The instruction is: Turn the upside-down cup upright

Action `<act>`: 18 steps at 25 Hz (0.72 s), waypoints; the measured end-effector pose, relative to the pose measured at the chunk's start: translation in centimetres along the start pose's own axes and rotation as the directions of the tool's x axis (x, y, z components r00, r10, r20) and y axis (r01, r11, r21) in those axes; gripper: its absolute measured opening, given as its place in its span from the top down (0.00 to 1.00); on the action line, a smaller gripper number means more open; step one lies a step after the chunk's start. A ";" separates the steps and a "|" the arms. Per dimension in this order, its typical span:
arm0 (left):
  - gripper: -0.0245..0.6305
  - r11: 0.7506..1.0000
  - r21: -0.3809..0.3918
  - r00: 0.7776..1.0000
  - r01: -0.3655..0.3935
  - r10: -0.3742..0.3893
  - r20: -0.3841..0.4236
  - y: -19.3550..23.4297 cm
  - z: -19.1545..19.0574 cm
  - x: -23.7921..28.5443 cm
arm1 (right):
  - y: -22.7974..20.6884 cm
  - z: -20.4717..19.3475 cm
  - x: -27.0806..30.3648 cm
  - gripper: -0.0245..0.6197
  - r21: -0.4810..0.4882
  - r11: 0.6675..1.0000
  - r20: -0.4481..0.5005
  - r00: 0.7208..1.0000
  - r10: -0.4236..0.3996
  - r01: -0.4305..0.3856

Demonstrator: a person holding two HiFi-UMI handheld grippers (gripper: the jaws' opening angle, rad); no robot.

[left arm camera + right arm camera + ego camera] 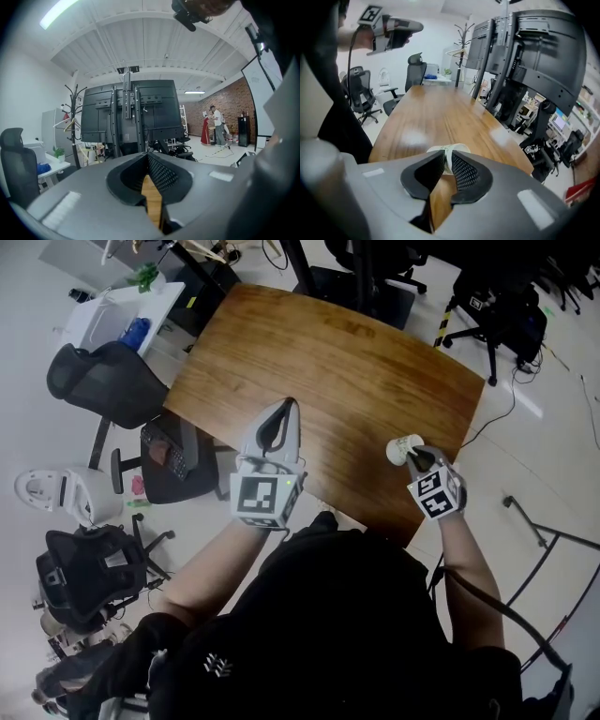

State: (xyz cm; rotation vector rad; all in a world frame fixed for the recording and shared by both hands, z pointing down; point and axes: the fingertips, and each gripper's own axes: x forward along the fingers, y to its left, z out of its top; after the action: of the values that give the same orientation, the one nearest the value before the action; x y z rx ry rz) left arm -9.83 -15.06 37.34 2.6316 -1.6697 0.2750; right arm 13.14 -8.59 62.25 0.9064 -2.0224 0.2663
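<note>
Cup point(401, 448): bench point(328, 362) edge, 4 o'clock; wall pinched by right tool point(446, 158). Left tool point(146, 159): pressed together, empty, 7 o'clock.

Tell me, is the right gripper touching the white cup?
Touching. The right gripper view shows the right gripper closed on the wall of the white cup, with no gap on either side.

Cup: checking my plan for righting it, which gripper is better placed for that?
Right. The right gripper pinches the cup by its wall; the left gripper is shut, empty, apart from it.
</note>
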 end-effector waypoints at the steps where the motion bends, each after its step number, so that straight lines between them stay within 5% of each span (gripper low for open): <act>1: 0.96 1.000 -0.003 1.000 0.001 -0.001 0.005 0.0 0.0 -0.1 | 0.5 0.3 0.1 0.89 -0.030 1.000 -0.008 1.000 0.000 0.000; 14: 0.96 1.000 -0.009 1.000 -0.001 0.001 0.018 0.4 0.0 -1.1 | 3.8 1.4 0.8 0.90 -0.008 1.000 0.154 0.988 0.011 -0.010; 18: 0.96 0.999 -0.037 0.999 0.004 -0.002 0.052 0.1 0.7 -1.0 | 3.2 3.0 -0.8 0.78 0.077 0.997 0.260 0.965 -0.022 0.002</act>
State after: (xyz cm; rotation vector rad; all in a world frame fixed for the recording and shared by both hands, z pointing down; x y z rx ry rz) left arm -10.22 -14.31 36.51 2.6369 -1.6688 0.1750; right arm 9.29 -7.47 60.32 1.0467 -2.2604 0.2284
